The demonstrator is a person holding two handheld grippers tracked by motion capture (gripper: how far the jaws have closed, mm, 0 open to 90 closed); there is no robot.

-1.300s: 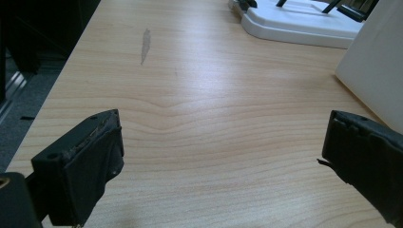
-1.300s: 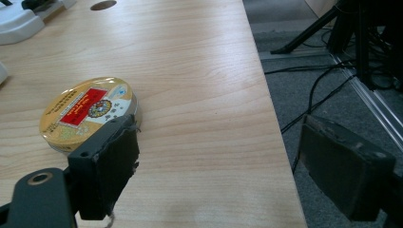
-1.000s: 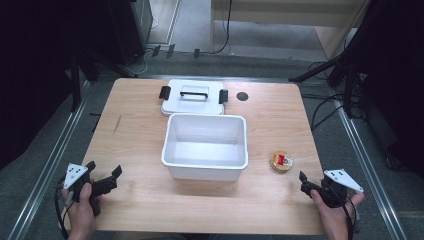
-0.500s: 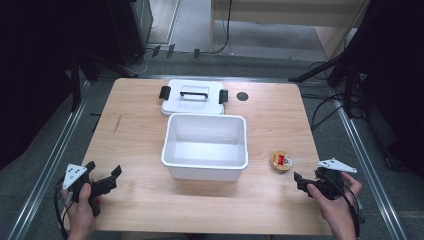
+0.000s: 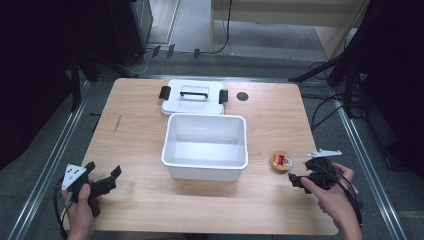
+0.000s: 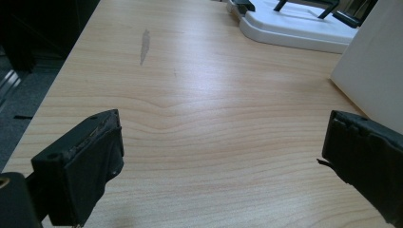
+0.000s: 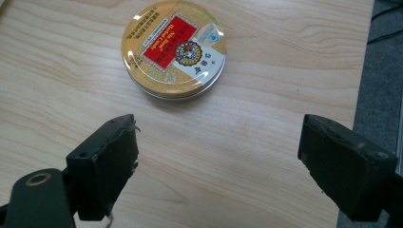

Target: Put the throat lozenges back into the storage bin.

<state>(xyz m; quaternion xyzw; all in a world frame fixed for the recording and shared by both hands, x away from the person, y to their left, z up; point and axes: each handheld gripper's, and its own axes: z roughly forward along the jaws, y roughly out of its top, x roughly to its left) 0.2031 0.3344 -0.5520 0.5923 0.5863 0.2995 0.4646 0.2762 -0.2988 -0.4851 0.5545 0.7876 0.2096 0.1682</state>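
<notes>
Currently, all positions are referenced to the white bin at the table centre.

High view:
- Balm tin: round, gold lid with red label; lies flat on the wooden table, just off the bin's right wall, apart from it.
- Right gripper: held in the person's right hand, to the near right of the tin, close but not touching; jaws point toward the tin.
- Left gripper: held near the table's front left corner, well apart from the bin and farther still from the tin.
- Bin lid: white, black handle and clips; rests behind the bin, touching or nearly touching its far wall.

Left gripper view:
- Jaw state: spread wide, nothing between them; bare wood ahead.
- Bin wall: at the right edge of the view; lid beyond it.

Right gripper view:
- Jaw state: spread wide, empty.
- Tin position: straight ahead of the jaws, slightly toward the left jaw, beyond the tips.
- Tin axis: round, so no long axis; any approach angle fits.
- Clearance: opening looks wider than the tin.

Judgement:
- Nearer hand: right, by a large margin.
- Next move: likely advance forward with a small leftward correction to centre the tin, then close.
</notes>
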